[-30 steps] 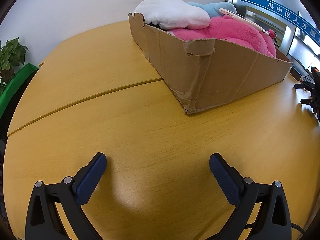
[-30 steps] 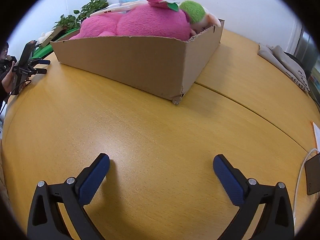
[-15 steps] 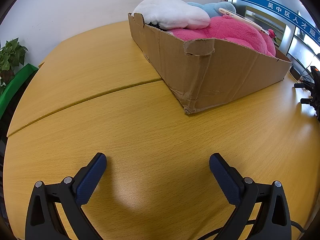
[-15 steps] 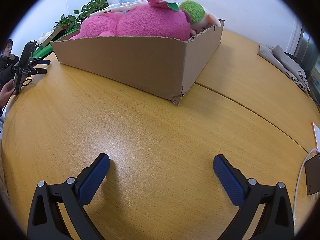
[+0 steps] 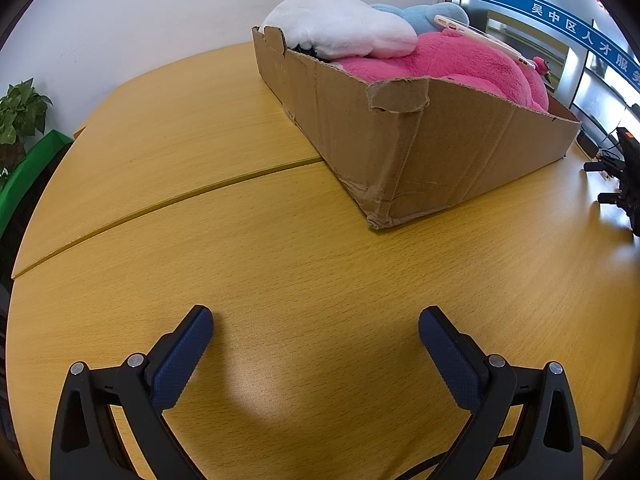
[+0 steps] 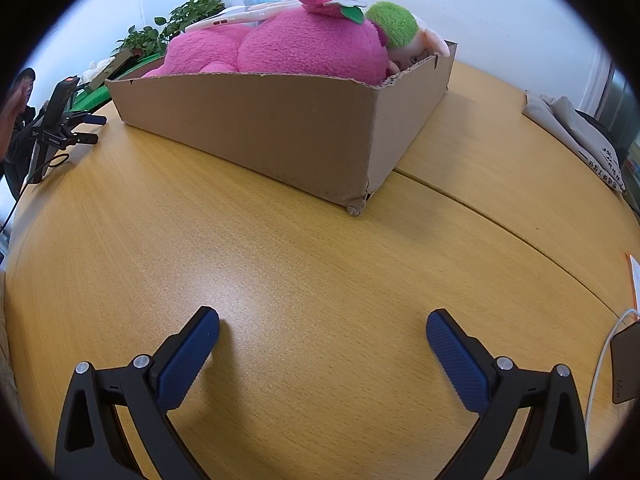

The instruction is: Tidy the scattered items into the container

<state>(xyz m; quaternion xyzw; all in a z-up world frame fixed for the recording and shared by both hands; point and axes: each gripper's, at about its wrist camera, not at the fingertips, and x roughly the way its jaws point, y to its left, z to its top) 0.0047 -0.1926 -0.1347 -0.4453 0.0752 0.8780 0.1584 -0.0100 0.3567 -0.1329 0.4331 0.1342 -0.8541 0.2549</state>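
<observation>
A brown cardboard box (image 5: 440,152) (image 6: 280,136) stands on the wooden table, filled above its rim. A big pink plush toy (image 5: 452,60) (image 6: 288,48) lies in it, with a white plush (image 5: 344,26), a light blue plush (image 5: 432,14) and a green-topped plush (image 6: 394,26) beside it. A white phone case (image 5: 484,38) (image 6: 244,16) rests on top of the pink toy. My left gripper (image 5: 316,332) hovers open over bare table, well short of the box's near corner. My right gripper (image 6: 322,330) is open too, empty, in front of the box's other corner.
A phone on a black tripod (image 6: 56,120) (image 5: 626,168) stands at the table edge, a person (image 6: 16,120) behind it. Potted plants (image 5: 20,116) (image 6: 176,28) and a green bin line the wall. A grey bag (image 6: 576,136) and a charger with white cable (image 6: 622,360) lie at the right.
Both grippers have stayed where they were, open. The person behind the tripod has shifted a little at the left edge of the right wrist view.
</observation>
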